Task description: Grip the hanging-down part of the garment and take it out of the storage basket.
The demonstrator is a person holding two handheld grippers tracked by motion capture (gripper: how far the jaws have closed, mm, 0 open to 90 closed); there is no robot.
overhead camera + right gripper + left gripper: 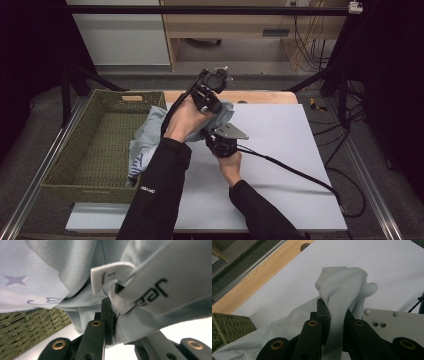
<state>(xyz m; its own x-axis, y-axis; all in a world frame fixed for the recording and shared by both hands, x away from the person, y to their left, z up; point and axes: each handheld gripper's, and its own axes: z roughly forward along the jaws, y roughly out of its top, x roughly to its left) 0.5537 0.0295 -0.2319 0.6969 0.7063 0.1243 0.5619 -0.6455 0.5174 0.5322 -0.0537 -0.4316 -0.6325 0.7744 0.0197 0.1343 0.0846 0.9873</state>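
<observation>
Pale garment (150, 131) hangs clamped between left tool (335, 315) and right tool (112, 315).

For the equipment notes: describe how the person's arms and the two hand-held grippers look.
Both arms wear black long sleeves; the left one carries small white lettering. The left hand-held gripper and right hand-held gripper are black, with brass-coloured pivot rivets. A grey three-cornered plate tops the right one, which trails a black cable.

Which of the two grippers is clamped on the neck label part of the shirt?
The right gripper: its jaws pinch the pale grey shirt beside the white size tag. The left gripper holds a plain ribbed fold instead.
</observation>
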